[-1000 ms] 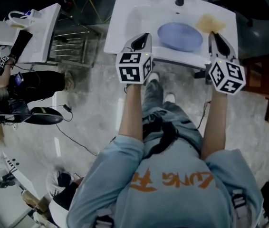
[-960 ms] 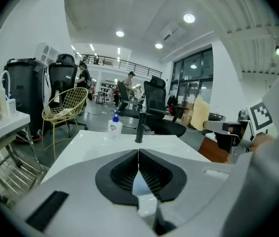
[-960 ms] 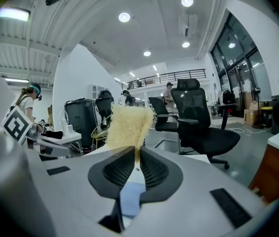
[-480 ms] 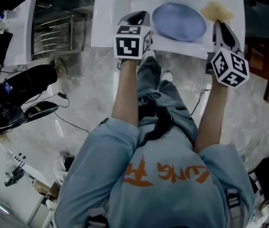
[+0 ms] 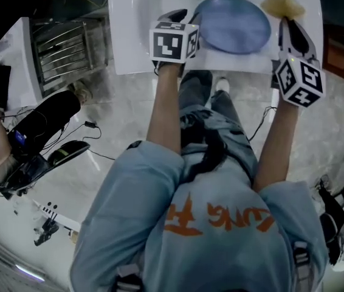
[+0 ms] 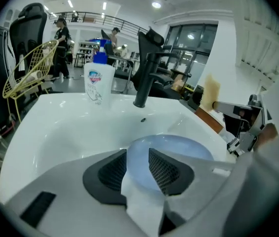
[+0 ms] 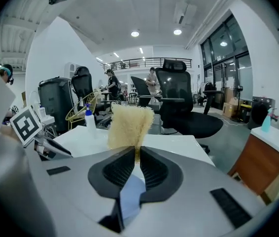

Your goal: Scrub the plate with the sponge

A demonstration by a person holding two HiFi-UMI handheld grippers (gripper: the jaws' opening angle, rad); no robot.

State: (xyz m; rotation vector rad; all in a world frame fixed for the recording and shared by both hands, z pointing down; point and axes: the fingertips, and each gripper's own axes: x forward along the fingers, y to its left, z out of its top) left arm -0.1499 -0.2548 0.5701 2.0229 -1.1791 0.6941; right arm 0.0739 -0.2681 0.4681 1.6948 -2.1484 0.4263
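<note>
**Sink** (image 5: 123, 41), white and broad-rimmed, serves as the landmark for every entry below. I stand at its front edge with both arms reaching over that edge, so the work stays inside the bowl.

**Plate** (image 5: 236, 24), pale blue, round and shallow, lies flat in the middle of the sink's bowl, in front of the black faucet (image 6: 147, 78). Its face looks smooth and glossy, with a low rim, and I can make out no soiling on it from here. Lying loose on smooth porcelain, it would probably slide under a scrub unless steadied.

**Left gripper** (image 6: 137, 157) is over the front left of the sink, at the plate's left edge, and points down into the bowl. Its jaws have just been opening and stand apart. The plate's near edge shows in the gap and nothing is pinched. Whether the rim lies between the pads I cannot tell. I judge this to be the steadying hand, placed to take the rim.

**Right gripper** (image 7: 136, 153) is over the front right of the sink, with its jaws closed on the sponge.

**Sponge** (image 7: 128, 125), pale yellow, coarse and fibrous, stands upright out of the jaw tips. It is pinched by its lower edge, which leaves most of its face free for scrubbing. It sits above the sink's right rim, just beside the plate, with no contact visible. Scrubbing has not yet begun.
</note>
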